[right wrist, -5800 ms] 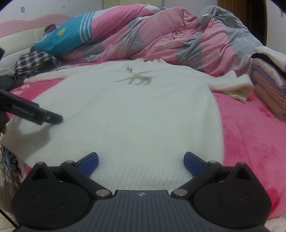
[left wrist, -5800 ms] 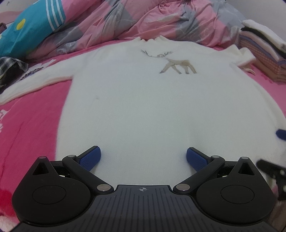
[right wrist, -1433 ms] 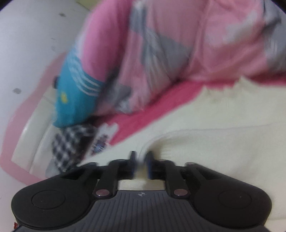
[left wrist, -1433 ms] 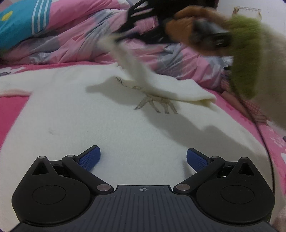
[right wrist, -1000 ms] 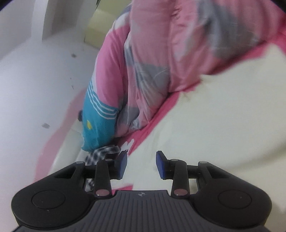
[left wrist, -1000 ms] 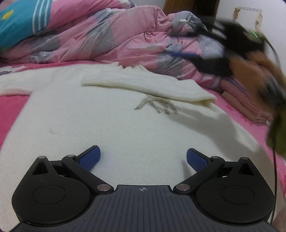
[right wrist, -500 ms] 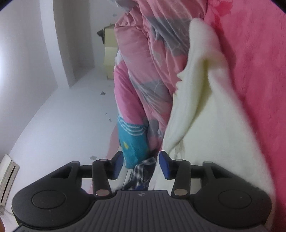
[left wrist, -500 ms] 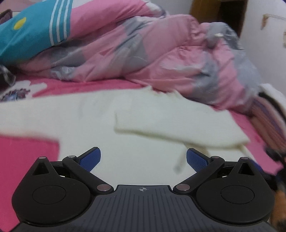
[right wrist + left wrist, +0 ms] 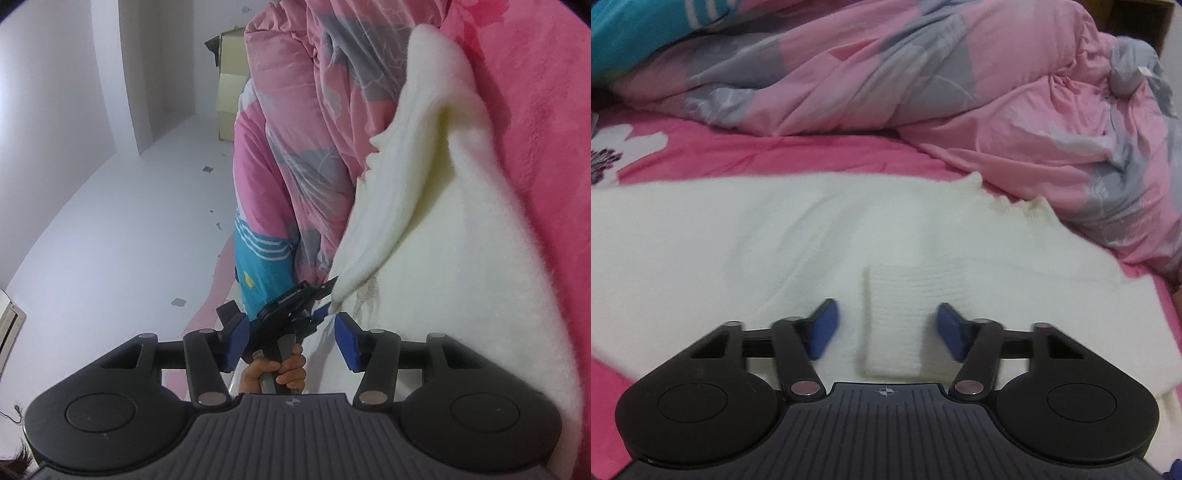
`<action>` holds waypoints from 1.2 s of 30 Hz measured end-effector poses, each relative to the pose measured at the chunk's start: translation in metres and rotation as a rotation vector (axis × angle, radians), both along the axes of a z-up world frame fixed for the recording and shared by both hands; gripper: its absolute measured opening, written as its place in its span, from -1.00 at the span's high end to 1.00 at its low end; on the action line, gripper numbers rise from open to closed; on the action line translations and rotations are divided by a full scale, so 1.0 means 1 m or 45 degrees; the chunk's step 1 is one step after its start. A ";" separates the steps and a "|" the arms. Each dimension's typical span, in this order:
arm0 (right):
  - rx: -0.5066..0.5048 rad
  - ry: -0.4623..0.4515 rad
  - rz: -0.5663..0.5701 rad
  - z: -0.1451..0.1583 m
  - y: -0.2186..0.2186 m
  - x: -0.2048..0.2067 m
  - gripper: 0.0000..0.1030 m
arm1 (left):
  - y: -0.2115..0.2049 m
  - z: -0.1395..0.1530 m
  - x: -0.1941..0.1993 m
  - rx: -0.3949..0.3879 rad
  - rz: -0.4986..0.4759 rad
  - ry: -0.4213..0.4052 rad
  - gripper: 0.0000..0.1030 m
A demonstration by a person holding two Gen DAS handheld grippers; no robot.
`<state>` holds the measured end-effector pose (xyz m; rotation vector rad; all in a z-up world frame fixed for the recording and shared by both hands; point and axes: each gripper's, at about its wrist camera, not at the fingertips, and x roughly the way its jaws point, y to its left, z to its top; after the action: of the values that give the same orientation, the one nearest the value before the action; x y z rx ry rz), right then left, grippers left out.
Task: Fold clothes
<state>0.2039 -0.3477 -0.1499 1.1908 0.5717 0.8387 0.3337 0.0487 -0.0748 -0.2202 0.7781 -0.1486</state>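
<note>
A cream sweater (image 9: 738, 240) lies flat on the pink bed sheet (image 9: 738, 155). One sleeve is folded across its chest, and the ribbed sleeve cuff (image 9: 892, 332) ends between the blue pads of my left gripper (image 9: 886, 319). Those jaws are closing; the pads stand a little off the cuff on both sides. The right wrist view is rolled sideways and shows the sweater (image 9: 461, 295) with its folded sleeve (image 9: 424, 166). My right gripper (image 9: 290, 332) is opening with nothing between its fingers. Beyond it a hand (image 9: 280, 373) holds the left gripper (image 9: 325, 299) at the sleeve's end.
A bunched pink and grey quilt (image 9: 923, 74) runs along the far side of the sweater, touching its collar. A blue striped pillow (image 9: 628, 29) lies at the far left. In the right wrist view a cardboard box (image 9: 229, 85) stands by the white wall.
The right gripper let go of the sleeve, which now lies across the chest, then rolled sideways and sank. The left gripper moved up to the cuff and its jaws narrowed.
</note>
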 end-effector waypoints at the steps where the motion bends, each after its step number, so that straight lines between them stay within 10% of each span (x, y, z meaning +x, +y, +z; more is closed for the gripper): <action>1: -0.002 0.000 -0.001 0.001 0.000 0.001 -0.04 | -0.004 0.000 -0.001 0.032 -0.016 -0.010 0.44; 3: -0.004 -0.001 -0.002 0.001 0.000 -0.001 -0.04 | -0.011 0.003 -0.004 0.125 0.005 -0.048 0.94; 16: -0.014 -0.003 -0.006 -0.006 -0.006 -0.009 -0.04 | 0.015 0.047 -0.028 0.142 0.202 -0.284 0.98; 36: -0.018 -0.005 -0.005 -0.009 -0.005 -0.008 -0.04 | 0.041 0.031 -0.020 0.209 0.270 -0.247 0.99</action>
<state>0.1958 -0.3531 -0.1585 1.1773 0.5712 0.8322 0.3132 0.0894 -0.0441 -0.1291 0.5660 0.0932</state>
